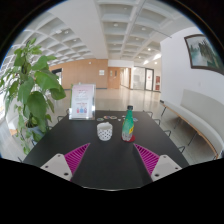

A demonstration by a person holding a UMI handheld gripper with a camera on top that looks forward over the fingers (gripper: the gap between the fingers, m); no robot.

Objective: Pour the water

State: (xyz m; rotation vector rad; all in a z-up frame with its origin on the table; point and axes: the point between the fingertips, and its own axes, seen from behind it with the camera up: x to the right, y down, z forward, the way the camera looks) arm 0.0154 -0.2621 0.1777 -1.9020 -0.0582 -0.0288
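Observation:
A green bottle [128, 123] with a light cap and a red-and-white label stands upright on the dark table [110, 165], beyond my fingers and a little right of centre. A white patterned cup [105, 131] stands just left of it, apart from it. My gripper [111, 160] is open and empty, its two fingers with magenta pads [72, 157] spread wide over the near part of the table. Bottle and cup are well ahead of the fingertips.
A leafy green plant [30, 85] stands at the left of the table. A white sign [82, 101] stands behind the far table edge. Chairs [160, 113] are at the far right side. A long white bench [195, 120] runs along the right wall.

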